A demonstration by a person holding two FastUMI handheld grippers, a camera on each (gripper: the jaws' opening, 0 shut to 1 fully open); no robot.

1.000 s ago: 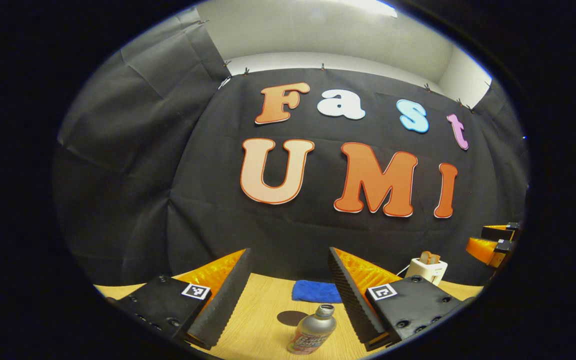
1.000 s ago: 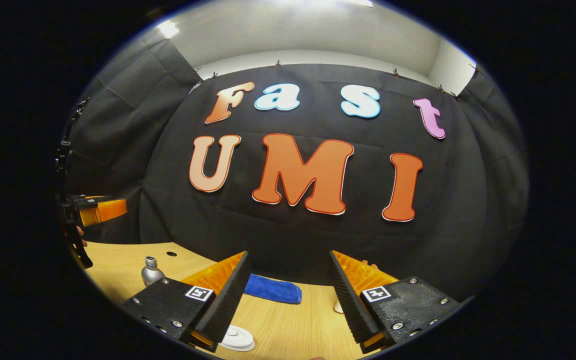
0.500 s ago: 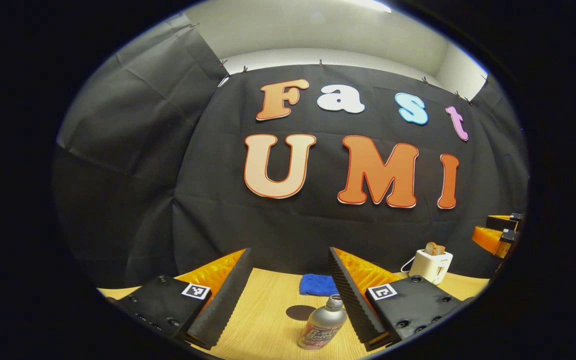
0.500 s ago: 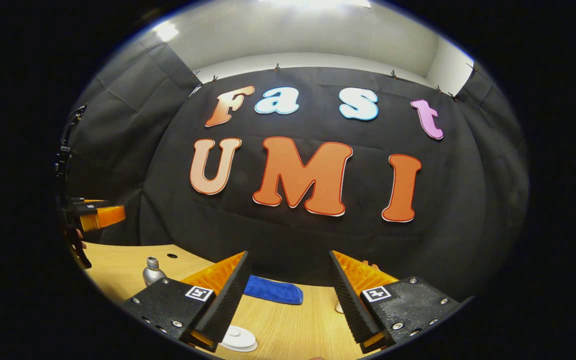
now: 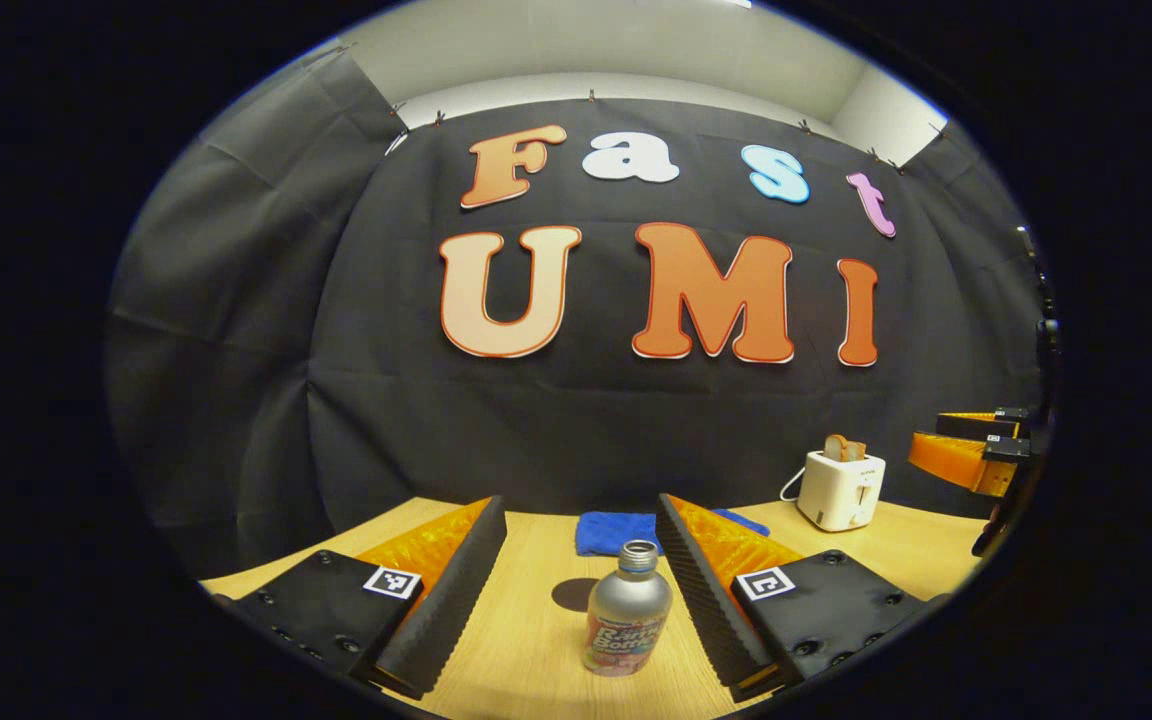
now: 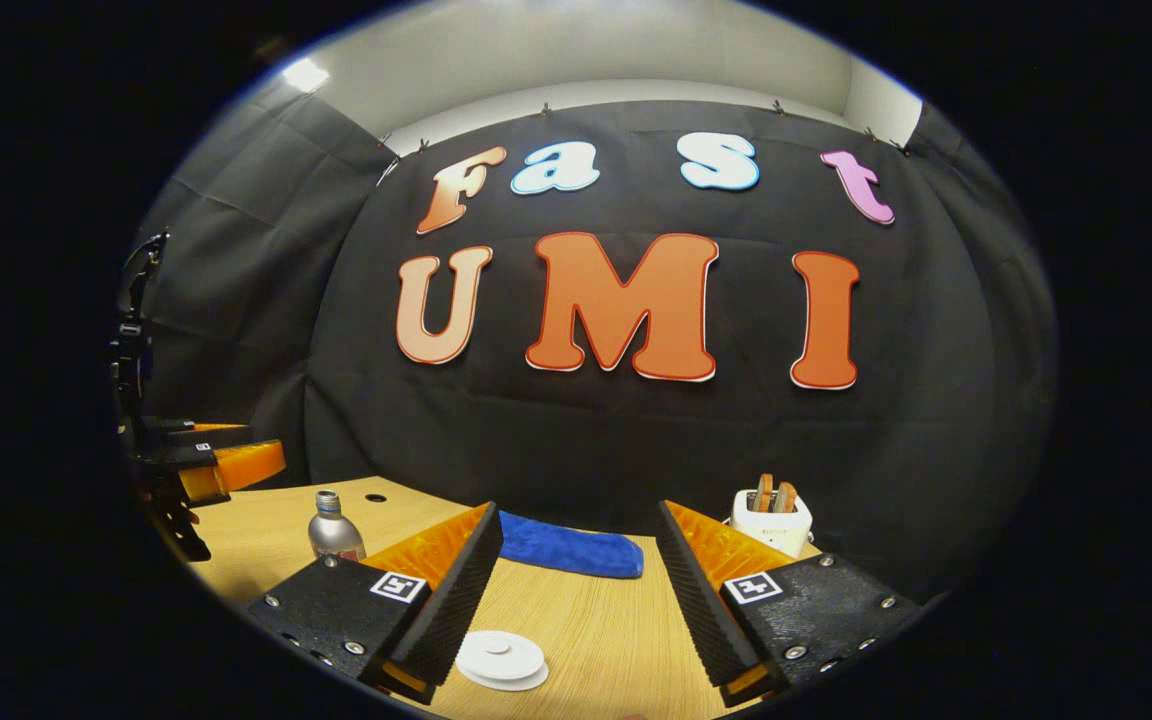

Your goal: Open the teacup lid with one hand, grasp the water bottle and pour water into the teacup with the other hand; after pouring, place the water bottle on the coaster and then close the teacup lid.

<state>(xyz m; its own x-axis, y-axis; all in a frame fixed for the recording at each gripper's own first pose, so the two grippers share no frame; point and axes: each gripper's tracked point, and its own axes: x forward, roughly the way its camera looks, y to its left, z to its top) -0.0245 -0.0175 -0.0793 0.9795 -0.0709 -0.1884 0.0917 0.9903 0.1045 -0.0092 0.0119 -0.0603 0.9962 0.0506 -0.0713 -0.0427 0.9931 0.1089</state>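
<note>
Bottle (image 5: 626,610) upright between open left tongs (image 5: 581,590), untouched

In the left gripper view the water bottle (image 5: 627,610) stands upright on the bench (image 5: 526,640), before a folded cloth (image 5: 608,532) at the back edge; a toaster (image 5: 841,488) sits toward the back right corner. In the right gripper view the teacup lid (image 6: 501,659) lies near the front edge, before the cloth.

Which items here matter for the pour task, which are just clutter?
Task items:
water bottle, cap off
teacup lid
coaster, behind the bottle
left gripper, right gripper, both open

Clutter:
blue cloth
toaster with bread
</note>
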